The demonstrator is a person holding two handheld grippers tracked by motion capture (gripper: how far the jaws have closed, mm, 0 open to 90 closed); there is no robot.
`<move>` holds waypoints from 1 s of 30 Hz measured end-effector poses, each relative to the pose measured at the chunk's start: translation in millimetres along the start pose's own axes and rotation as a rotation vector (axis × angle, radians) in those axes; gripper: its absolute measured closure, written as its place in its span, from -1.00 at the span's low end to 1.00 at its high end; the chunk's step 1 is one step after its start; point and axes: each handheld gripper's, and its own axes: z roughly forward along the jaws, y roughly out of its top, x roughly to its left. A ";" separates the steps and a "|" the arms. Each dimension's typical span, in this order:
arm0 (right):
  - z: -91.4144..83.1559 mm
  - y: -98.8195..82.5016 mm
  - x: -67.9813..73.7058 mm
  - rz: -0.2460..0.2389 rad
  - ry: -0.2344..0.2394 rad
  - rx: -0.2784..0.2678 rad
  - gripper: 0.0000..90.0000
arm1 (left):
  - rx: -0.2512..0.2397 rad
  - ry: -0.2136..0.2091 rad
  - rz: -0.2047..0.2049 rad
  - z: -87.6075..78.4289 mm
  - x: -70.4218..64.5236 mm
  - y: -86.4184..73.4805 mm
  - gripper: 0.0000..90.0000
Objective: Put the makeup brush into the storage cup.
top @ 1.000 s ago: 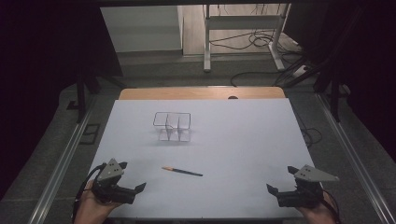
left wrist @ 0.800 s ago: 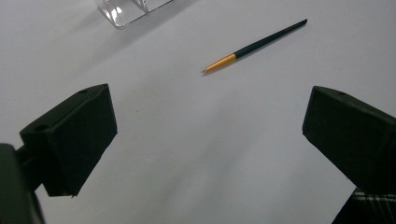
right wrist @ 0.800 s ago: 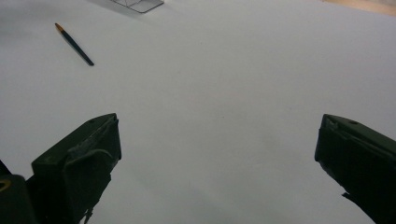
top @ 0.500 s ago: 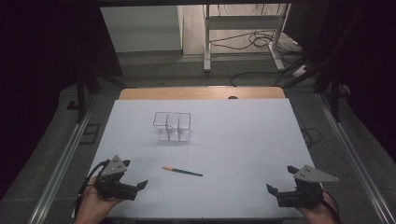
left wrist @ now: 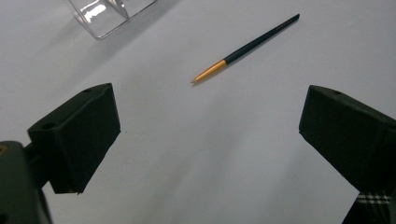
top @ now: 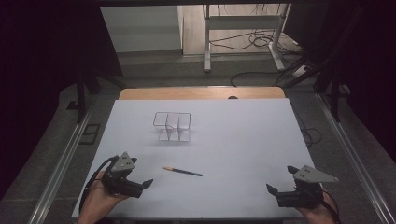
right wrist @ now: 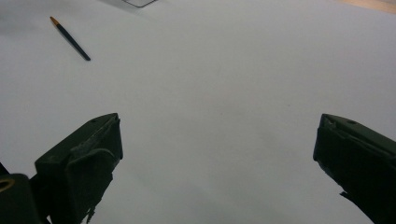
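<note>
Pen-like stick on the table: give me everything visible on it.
The thin stick looks like a pencil or fine brush: long dark body, a short orange section tapering to a point at one end. It lies flat on the white table, orange end toward the left gripper, nothing touching it. It sits nearer the person than the clear divided container. The material cannot be told.

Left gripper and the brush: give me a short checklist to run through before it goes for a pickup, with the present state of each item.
1. Left gripper jaws spread wide: ok.
2. Brush lying flat on the white table, free of other things: ok.
3. Brush lined up between the jaws: not ok; in the left gripper view it lies ahead of them, slanted.
4. Clear plastic organizer apart from the brush: ok.
5. Right gripper open and far off at the table's near right: ok.
6. Brush's intended destination: cannot tell.
</note>
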 end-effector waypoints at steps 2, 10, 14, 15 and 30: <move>0.2 -0.1 0.0 -0.001 0.001 0.004 -0.97 | 0.003 0.001 0.005 1.1 0.2 1.6 -0.87; 1.4 -0.4 0.7 -0.004 0.006 0.008 -0.97 | 0.016 -0.011 0.031 5.1 1.3 10.8 -0.87; 1.8 -0.5 0.8 -0.007 0.008 0.011 -0.97 | 0.029 -0.026 0.044 8.2 1.9 16.3 -0.89; 1.9 -0.5 0.9 -0.007 0.008 0.011 -0.97 | 0.034 -0.028 0.048 9.1 1.8 17.7 -0.89; 3.1 -0.9 1.0 -0.009 0.009 0.025 -0.96 | 0.099 -0.040 0.109 25.0 -0.7 37.7 -0.89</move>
